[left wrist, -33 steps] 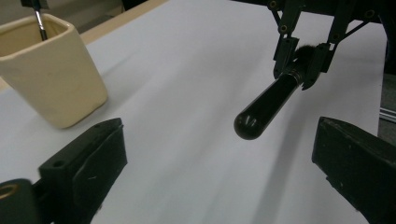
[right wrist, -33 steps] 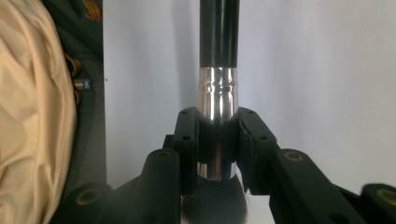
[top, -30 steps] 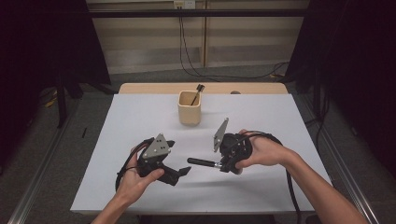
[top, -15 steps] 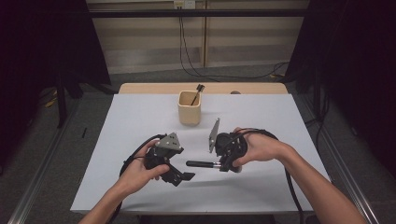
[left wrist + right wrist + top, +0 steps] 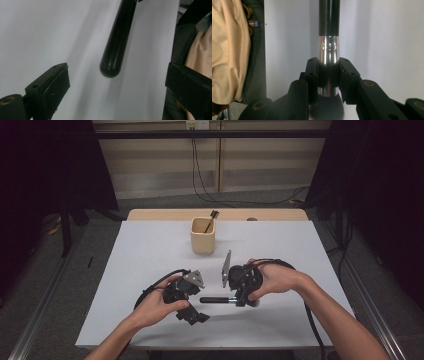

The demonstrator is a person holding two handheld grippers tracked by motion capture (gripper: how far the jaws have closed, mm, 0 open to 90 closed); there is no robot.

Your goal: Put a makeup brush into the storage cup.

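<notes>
The table (image 5: 150, 270) has a flat, pale grey-white top that widens toward the person's side in the high view, with a strip of light wood showing along its far edge. A beige, square-sided cup (image 5: 203, 236) stands upright on it near the far middle, and a thin dark-handled tool (image 5: 210, 220) leans out of the cup's opening toward the far right. A small dark object (image 5: 252, 219) sits at the far edge, to the right of the cup; what it is cannot be told. The table stands on a grey floor (image 5: 75, 270), with black cables trailing across the floor beyond it.
</notes>
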